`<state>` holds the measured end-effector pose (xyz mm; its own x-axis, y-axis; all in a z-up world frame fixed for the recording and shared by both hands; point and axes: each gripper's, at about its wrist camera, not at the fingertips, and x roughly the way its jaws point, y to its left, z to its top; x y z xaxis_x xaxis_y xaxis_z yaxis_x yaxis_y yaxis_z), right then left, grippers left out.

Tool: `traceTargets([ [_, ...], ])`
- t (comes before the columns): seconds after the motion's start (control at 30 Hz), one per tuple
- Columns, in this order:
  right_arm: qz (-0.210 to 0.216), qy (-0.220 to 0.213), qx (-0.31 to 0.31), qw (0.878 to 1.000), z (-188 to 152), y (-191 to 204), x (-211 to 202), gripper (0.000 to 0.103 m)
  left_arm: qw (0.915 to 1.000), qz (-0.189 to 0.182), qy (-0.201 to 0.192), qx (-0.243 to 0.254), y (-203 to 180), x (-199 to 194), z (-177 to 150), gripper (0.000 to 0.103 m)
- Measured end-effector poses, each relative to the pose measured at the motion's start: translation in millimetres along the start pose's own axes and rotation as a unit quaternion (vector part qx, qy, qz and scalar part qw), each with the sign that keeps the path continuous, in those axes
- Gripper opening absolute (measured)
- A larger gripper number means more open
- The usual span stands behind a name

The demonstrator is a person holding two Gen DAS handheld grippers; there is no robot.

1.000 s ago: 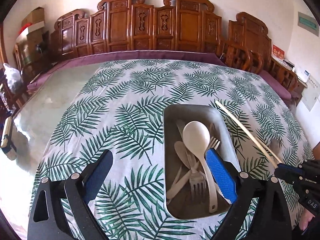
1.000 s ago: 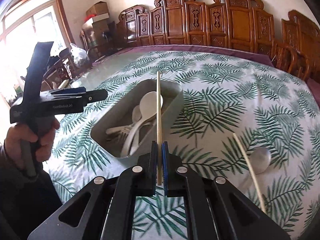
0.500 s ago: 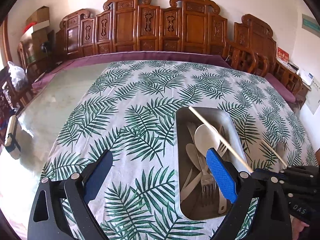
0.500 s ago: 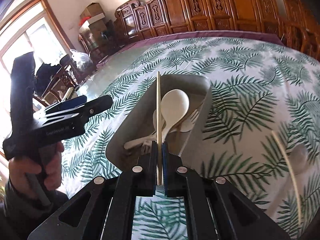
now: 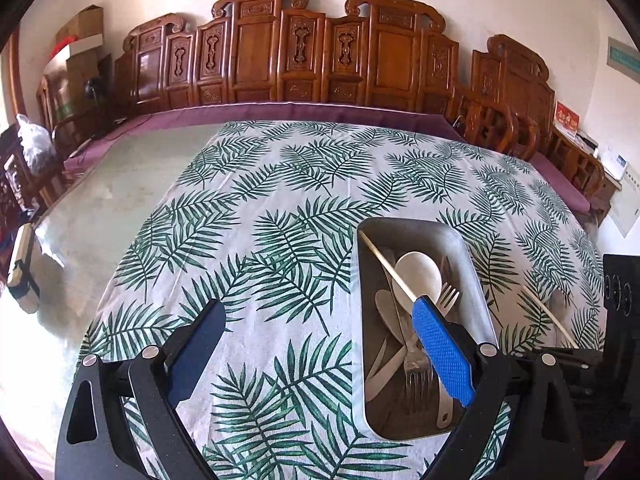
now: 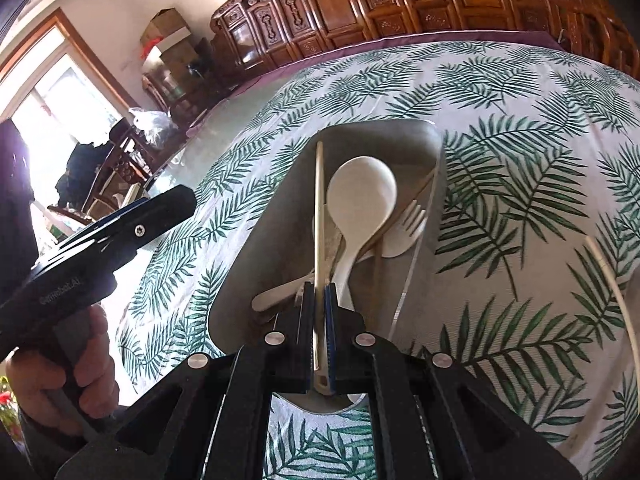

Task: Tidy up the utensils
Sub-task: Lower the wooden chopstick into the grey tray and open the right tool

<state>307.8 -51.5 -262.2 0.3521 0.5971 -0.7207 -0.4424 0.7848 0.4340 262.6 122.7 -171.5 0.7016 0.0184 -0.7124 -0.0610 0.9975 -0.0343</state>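
A grey metal tray (image 6: 416,264) on the palm-leaf cloth holds a white spoon (image 6: 362,196), a fork (image 6: 412,216) and other cutlery. My right gripper (image 6: 319,292) is shut on a pale wooden chopstick (image 6: 319,208), which points forward low over the tray's left side. In the left wrist view the same chopstick (image 5: 384,264) slants across the tray (image 5: 472,264) above the spoon (image 5: 420,276). My left gripper (image 5: 316,312) stands open just left of the tray, nothing between its fingers. A second chopstick (image 5: 548,316) lies on the cloth right of the tray.
Carved wooden chairs (image 5: 320,60) line the far side of the table. Bare glassy tabletop (image 5: 100,216) lies left of the cloth. A person's hand (image 6: 60,376) grips the left gripper's handle at the left of the right wrist view.
My right gripper has carried the chopstick leftward and down until it hangs low over the tray, rolling as it went. The left gripper has stayed about where it was, still open.
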Motion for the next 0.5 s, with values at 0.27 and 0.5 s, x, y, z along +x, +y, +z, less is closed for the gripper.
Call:
traceTargets([
  [0.27, 0.007, -0.001, -0.020, 1.000, -2.0, 3.5, 0.9, 0.010, 1.0000, 0.001, 0.000, 0.001, 0.2, 0.3, 0.4, 0.091],
  [0.5, -0.002, -0.021, -0.056, 0.998, -1.6, 9.9, -14.0, 0.025, 1.0000, 0.001, -0.001, 0.003, -2.1, -0.6, 0.2, 0.091],
])
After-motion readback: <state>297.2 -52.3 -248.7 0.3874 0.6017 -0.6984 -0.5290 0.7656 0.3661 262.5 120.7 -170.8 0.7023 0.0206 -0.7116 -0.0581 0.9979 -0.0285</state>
